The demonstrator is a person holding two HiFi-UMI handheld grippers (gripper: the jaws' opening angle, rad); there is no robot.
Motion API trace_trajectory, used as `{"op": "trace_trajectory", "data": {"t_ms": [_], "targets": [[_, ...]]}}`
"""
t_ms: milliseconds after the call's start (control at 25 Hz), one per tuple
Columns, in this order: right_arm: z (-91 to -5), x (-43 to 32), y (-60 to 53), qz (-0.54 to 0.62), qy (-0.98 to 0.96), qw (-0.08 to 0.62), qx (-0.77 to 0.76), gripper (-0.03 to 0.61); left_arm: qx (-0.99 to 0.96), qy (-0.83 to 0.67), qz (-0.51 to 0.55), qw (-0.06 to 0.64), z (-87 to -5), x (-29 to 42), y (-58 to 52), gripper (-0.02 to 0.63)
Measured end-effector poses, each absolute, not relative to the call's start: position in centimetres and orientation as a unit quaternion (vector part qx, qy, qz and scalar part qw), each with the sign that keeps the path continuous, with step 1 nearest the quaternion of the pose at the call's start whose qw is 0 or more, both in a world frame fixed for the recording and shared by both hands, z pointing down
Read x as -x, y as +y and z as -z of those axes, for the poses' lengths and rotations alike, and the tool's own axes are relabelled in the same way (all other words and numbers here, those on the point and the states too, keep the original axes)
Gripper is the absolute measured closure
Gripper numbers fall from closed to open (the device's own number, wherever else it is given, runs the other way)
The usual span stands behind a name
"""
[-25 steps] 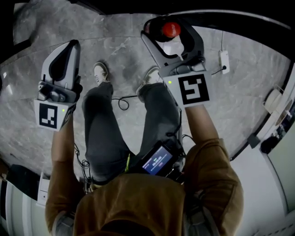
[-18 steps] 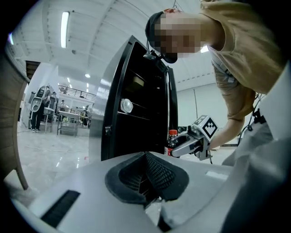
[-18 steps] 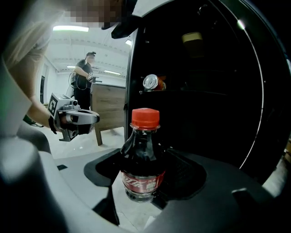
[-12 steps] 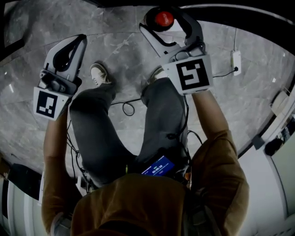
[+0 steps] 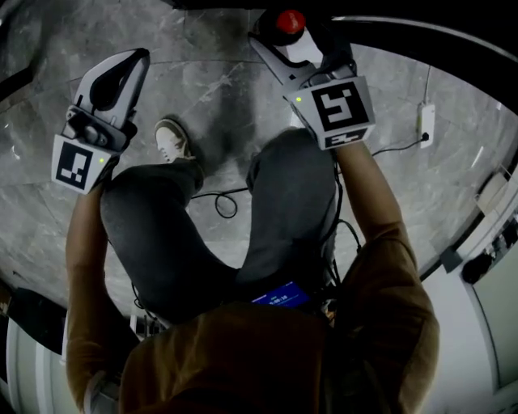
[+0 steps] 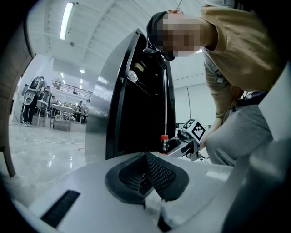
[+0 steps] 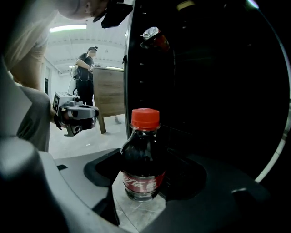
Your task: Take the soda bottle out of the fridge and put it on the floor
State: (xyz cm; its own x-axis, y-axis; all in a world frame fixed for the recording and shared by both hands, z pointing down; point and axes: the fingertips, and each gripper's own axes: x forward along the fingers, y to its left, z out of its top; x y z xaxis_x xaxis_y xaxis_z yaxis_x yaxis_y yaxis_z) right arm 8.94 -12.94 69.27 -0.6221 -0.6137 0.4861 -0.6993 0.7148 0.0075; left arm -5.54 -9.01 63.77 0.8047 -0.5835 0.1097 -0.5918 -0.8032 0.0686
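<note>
The soda bottle (image 7: 142,159), dark with a red cap and red label, stands upright between the jaws of my right gripper (image 7: 143,184), which is shut on its body. Grey marble floor shows just under its base; whether it touches I cannot tell. In the head view only its red cap (image 5: 290,22) shows, at the tip of the right gripper (image 5: 295,40). The black fridge (image 6: 141,104) stands open behind the bottle (image 6: 163,142). My left gripper (image 5: 129,69) hangs to the left, its jaws pressed together on nothing (image 6: 146,158).
The person's legs and a white shoe (image 5: 172,139) are between the grippers. A black cable (image 5: 222,198) and a white plug block (image 5: 422,121) lie on the marble floor. A red can (image 7: 153,37) sits high in the dark fridge. A person (image 7: 86,73) stands by a wooden counter.
The right gripper with the bottle has moved farther forward, toward the top of the head view. The left gripper has shifted slightly up, and the person's knees have come forward.
</note>
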Motion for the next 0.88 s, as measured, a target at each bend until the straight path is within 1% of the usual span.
{"op": "trace_trajectory", "data": {"t_ms": [200,320,400,680,880], "targets": [[-74.4,-8.9,-14.0,-0.116,-0.897,0.229,-0.359,0.279,-0.937,-0.345,-0.044,0.046,-67.9,7.3,-10.8,0.612],[-77.4,-9.7,-15.1,-0.15,-0.894,0.213,-0.364,0.279,-0.935,-0.348,-0.061,0.038,-70.7,7.2,-11.4,0.612],[-78.7,-10.1,-15.9,-0.147,-0.894,0.212,-0.367,0.279,-0.934,-0.347,-0.072,0.038,-72.3,6.8,-11.9,0.612],[-84.9,-10.7,-16.1,-0.155,-0.892,0.226,-0.36,0.281,-0.935,-0.339,-0.093,0.047,-75.5,5.8,-12.9,0.612],[-88.6,-10.5,-14.8,-0.135,-0.893,0.253,-0.348,0.281,-0.932,-0.339,-0.103,0.078,-76.6,6.1,-13.3,0.612]]}}
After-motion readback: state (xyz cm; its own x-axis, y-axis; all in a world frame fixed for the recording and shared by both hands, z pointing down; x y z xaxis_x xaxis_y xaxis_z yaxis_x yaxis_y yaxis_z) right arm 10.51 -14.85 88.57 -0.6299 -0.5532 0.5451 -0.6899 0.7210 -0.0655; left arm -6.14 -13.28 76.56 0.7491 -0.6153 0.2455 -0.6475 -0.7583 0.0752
